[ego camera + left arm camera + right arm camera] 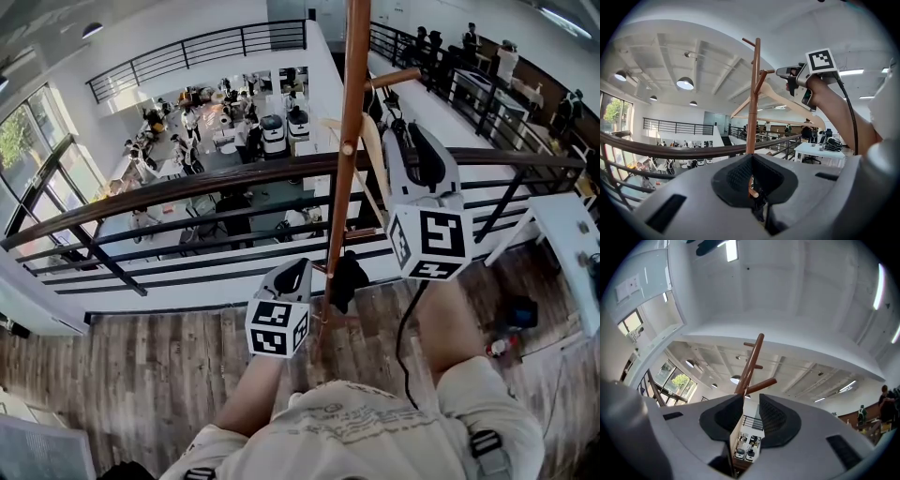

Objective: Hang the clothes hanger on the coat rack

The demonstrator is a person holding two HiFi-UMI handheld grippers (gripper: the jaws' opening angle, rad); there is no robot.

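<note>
- Up near the top of the tall brown wooden coat rack [352,112], the pale wooden clothes hanger [778,96] seems to hang from a short peg [765,72], at 3 o'clock from the pole.
- The right gripper [751,401] has its claw wide. The hanger's edge is beside one jaw but is not squeezed. I would pull it back slowly and straight, so it does not bump the hanger off.
- The left gripper [752,161] has its claw almost closed and holds nothing. It sits low by the pole.

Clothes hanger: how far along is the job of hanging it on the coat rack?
Done, it seems: the clothes hanger hangs from an upper peg of the coat rack. In hand: the right gripper is open, with the hanger's pale wood between its jaws but not pinched. Left: draw that gripper clear of the hanger.
</note>
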